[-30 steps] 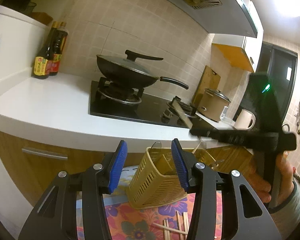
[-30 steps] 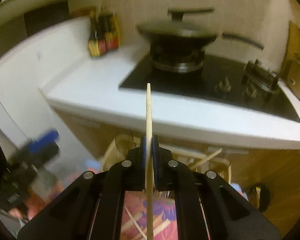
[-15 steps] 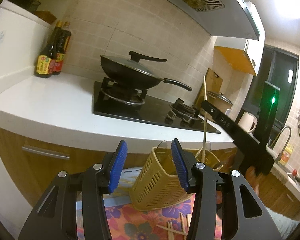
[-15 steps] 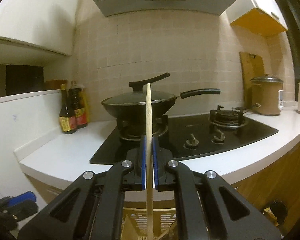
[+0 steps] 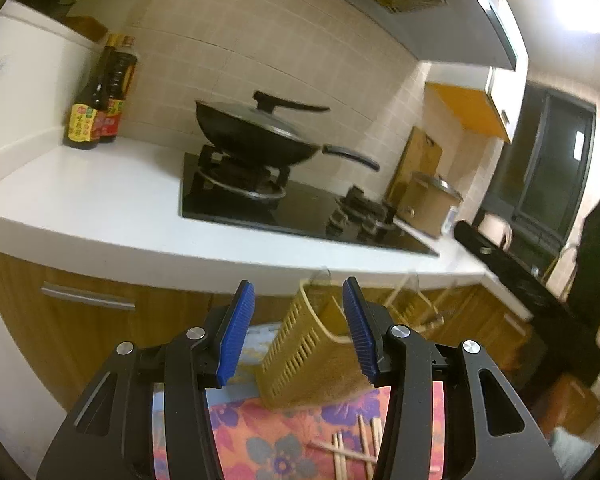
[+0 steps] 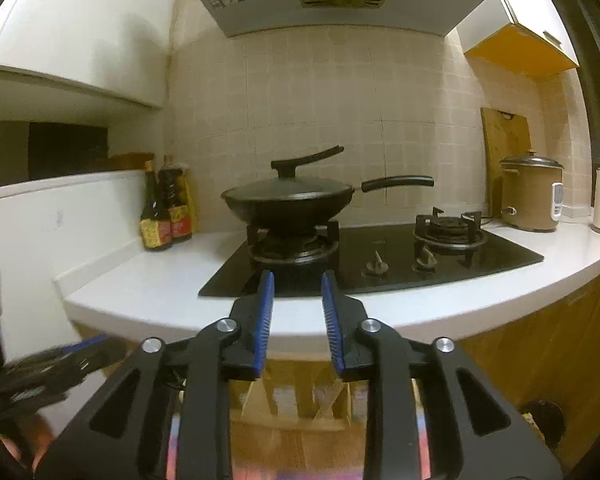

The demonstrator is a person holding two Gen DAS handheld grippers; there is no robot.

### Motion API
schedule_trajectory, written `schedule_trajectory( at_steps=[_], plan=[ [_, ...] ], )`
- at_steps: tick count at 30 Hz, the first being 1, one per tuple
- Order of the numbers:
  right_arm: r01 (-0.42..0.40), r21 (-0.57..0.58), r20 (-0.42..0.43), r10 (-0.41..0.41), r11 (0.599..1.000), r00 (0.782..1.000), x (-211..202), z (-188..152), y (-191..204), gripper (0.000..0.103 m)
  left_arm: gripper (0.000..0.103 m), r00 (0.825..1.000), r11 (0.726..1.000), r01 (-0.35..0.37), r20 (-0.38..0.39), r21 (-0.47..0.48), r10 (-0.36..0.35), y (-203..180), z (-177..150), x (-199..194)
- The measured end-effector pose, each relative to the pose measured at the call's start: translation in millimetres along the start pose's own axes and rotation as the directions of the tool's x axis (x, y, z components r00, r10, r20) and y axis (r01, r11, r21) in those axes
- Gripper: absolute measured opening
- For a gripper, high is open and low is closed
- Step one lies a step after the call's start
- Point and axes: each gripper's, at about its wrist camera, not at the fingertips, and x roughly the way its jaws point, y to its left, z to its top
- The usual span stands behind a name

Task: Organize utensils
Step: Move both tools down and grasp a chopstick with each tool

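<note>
A yellow slotted utensil basket (image 5: 312, 356) stands on a floral cloth (image 5: 260, 436), just beyond my left gripper (image 5: 298, 330), which is open and empty. Several wooden chopsticks (image 5: 356, 446) lie loose on the cloth to the basket's right. My right gripper (image 6: 298, 320) is open and empty; the basket (image 6: 296, 400) shows blurred just below its blue pads. The right gripper also shows as a black shape in the left wrist view (image 5: 512, 276), right of the basket. The left gripper shows blurred at the left edge of the right wrist view (image 6: 52, 368).
A white counter (image 6: 148, 292) runs behind, with a black hob (image 6: 380, 256), a lidded wok (image 6: 292, 200), sauce bottles (image 6: 164, 208), a rice cooker (image 6: 532, 192) and a cutting board (image 6: 504, 140). Wooden cabinets (image 5: 80, 320) lie below the counter.
My right gripper has opened and no longer holds the chopstick it gripped upright before. The right gripper has drawn away to the right of the basket. The left gripper stayed open, shifting slightly.
</note>
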Motion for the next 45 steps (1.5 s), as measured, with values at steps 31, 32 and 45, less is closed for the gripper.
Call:
schedule_trajectory(
  at_steps=[31, 32, 45],
  plan=[
    [-0.174, -0.132, -0.706, 0.030, 0.976, 0.708, -19.9, -186.5, -23.8, 0.021, 0.043, 0.791, 0.959, -0.013, -0.584, 0.283, 0.183, -70.0, -161.3, 37.1],
    [-0.174, -0.139, -0.710, 0.025, 0.975, 0.704, -19.0, -189.0, -24.2, 0.012, 0.040, 0.791, 0.953, -0.022, -0.578, 0.301, 0.201, -72.6, -161.1, 38.4],
    [-0.051, 0.015, -0.722, 0.046, 0.999, 0.690, -84.1, -191.1, -60.2, 0.004, 0.010, 0.822, 0.992, -0.066, -0.557, 0.106, 0.115, -41.7, -151.9, 6.0]
  ],
)
